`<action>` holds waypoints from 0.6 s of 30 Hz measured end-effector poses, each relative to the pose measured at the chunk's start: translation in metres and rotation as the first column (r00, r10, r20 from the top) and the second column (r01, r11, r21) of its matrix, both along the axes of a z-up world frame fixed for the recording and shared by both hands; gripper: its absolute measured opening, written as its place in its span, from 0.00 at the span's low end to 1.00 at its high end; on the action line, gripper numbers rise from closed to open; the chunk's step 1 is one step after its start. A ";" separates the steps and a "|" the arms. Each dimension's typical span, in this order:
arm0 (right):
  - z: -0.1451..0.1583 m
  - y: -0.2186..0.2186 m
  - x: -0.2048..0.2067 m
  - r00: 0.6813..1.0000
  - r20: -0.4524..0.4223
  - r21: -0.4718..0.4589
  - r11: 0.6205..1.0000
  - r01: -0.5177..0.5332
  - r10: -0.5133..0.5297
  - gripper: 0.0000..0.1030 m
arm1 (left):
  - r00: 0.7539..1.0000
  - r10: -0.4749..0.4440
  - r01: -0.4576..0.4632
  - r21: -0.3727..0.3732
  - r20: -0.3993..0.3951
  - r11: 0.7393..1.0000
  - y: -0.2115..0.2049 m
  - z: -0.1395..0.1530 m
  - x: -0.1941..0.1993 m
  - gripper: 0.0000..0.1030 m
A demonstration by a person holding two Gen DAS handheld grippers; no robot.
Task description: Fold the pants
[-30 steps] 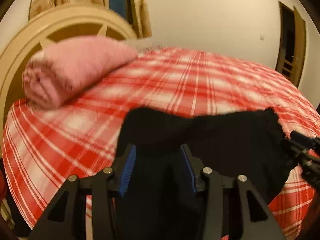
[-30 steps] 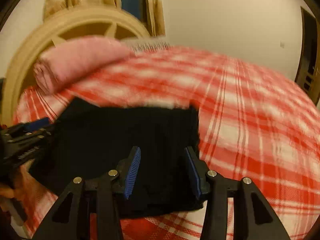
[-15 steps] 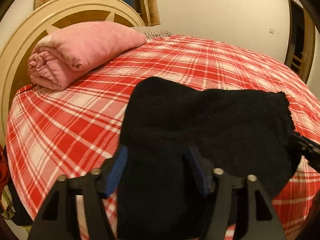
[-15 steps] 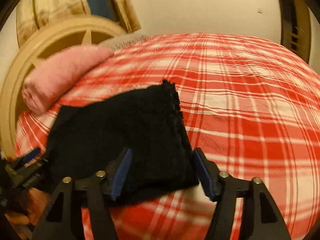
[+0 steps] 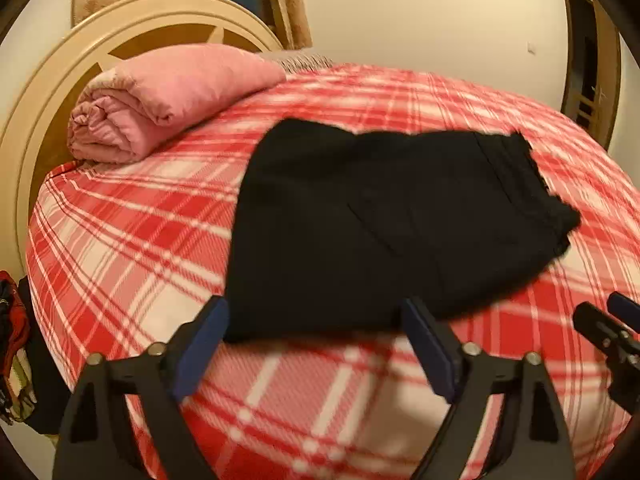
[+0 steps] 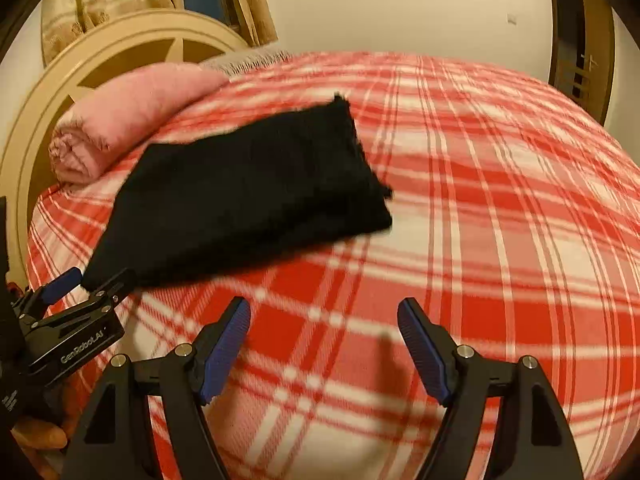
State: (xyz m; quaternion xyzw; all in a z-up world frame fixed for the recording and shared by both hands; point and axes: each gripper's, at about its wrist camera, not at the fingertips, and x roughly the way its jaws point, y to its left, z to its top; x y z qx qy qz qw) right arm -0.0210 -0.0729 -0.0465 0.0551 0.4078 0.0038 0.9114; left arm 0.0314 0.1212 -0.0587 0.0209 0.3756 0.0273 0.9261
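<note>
The black pants (image 5: pixel 384 224) lie folded into a flat rectangle on the red plaid bed; they also show in the right wrist view (image 6: pixel 248 196). My left gripper (image 5: pixel 316 344) is open and empty, just in front of the pants' near edge. My right gripper (image 6: pixel 324 340) is open and empty over bare bedspread, to the right of and nearer than the pants. The left gripper also shows at the left edge of the right wrist view (image 6: pixel 80 304), and the right gripper's tip at the right edge of the left wrist view (image 5: pixel 608 328).
A rolled pink blanket (image 5: pixel 168 96) lies at the head of the bed against the round cream headboard (image 5: pixel 44 112). The plaid bedspread (image 6: pixel 500 220) stretches wide to the right. Clothes hang off the bed's left side (image 5: pixel 12 340). A doorway (image 5: pixel 588 60) is at far right.
Both grippers have opened and let go of the pants, then pulled back toward me. The pants now lie flat on the bed.
</note>
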 end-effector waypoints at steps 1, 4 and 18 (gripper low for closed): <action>0.000 -0.001 -0.002 1.000 -0.005 0.004 1.000 0.002 -0.002 0.75 | 1.000 -0.002 0.002 0.001 -0.011 1.000 -0.001 -0.001 -0.003 0.88; 0.006 -0.002 -0.012 1.000 0.002 0.008 1.000 0.014 -0.014 0.75 | 1.000 0.001 0.000 0.018 -0.018 1.000 -0.004 0.002 -0.017 0.89; 0.091 -0.007 -0.084 0.940 0.333 -0.004 0.996 0.086 -0.080 0.75 | 0.988 0.015 -0.026 0.067 0.157 0.997 -0.014 0.063 -0.071 1.00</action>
